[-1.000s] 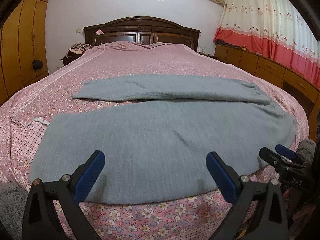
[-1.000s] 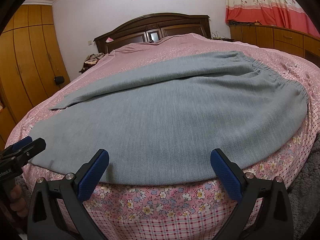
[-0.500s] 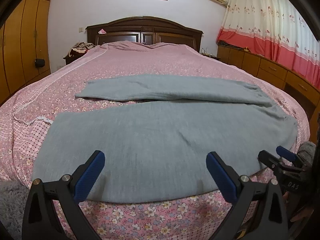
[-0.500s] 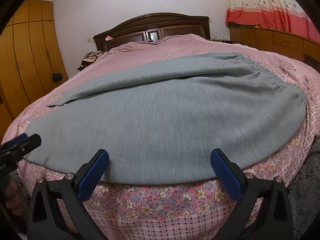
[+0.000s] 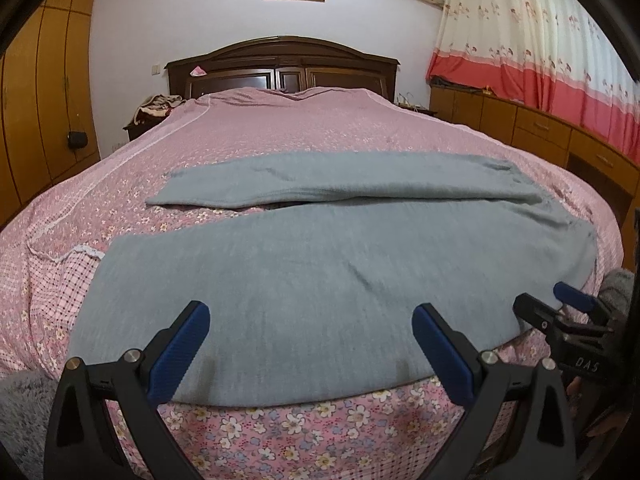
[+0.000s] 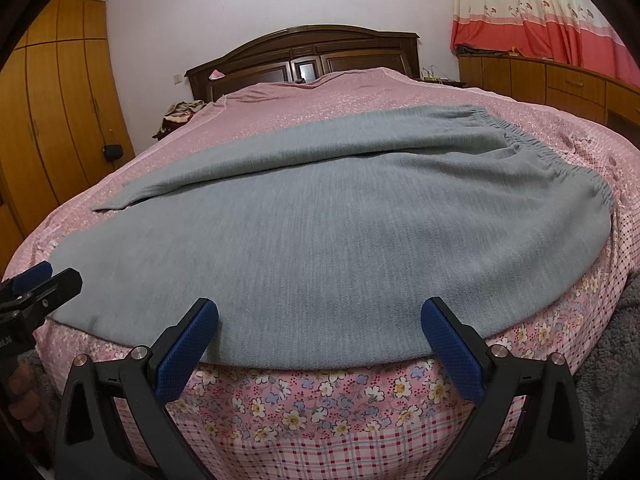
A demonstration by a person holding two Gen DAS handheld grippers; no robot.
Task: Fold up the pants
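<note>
so, both grippers are hovering at the foot edge of the bed, w/ nothing between their fingers. the left gripper point(image 5: 311, 344) is sitting w/ its blue pads point(image 5: 180, 350) spread wide apart, not touching anything; the near hem of the grey pants point(image 5: 320, 280) is lying just ahead of and between its fingertips. the right gripper point(image 6: 319, 340) is likewise standing wide open, pads point(image 6: 452, 346) clear of the cloth, w/ the pants' point(image 6: 340, 232) near edge running just in front of its tips.

the pants are lying flat across the pink floral bedspread point(image 5: 280, 128), legs going off to the left of both grippers and the elastic waistband point(image 6: 532, 144) off to the right. the near leg is spreading right up to the mattress edge; the far leg point(image 5: 340, 178) is lying beyond it, partly tucked under along the crotch line, its cuff ending short and left of centre.

from the left wrist cam, the right gripper point(image 5: 560, 312) is showing low on the right, just beside the waist corner of the pants. from the right wrist cam, the left gripper point(image 6: 36, 288) is showing at the far left, near the cuff end, w/ a person's fingers point(image 6: 24, 396) wrapped round its handle.

well past the grippers, a dark wood headboard point(image 5: 280, 60) is standing at the far end of the bed.
</note>
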